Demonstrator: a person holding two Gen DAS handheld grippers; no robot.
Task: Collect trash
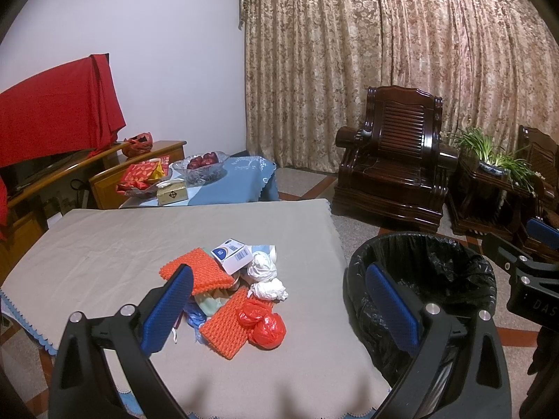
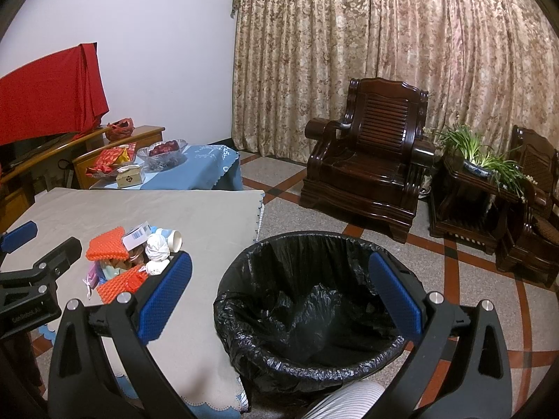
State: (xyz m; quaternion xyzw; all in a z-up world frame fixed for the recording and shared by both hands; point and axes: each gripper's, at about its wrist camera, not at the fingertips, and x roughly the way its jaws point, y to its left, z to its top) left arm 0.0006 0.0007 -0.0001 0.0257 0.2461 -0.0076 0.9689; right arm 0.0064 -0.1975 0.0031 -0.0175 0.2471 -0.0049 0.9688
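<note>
The left tool [image 1: 279, 300] is being held above the near edge of the desk [image 1: 104, 237], its blue pads spread wide and gripping nothing. The trash pile [image 1: 241, 286] is lying straight ahead of it, just beyond the left pad, with the red plastic bag [image 1: 263, 324] nearest and the white crumpled tissue [image 1: 269, 288] and small box [image 1: 232, 255] behind. The right tool [image 2: 279, 296] is also being held wide apart and empty, over the black-lined bin [image 2: 307, 314], which is standing on the floor beside the desk's right edge. The pile is judged nearer to the left tool; a carry rightward is being called for.
</note>
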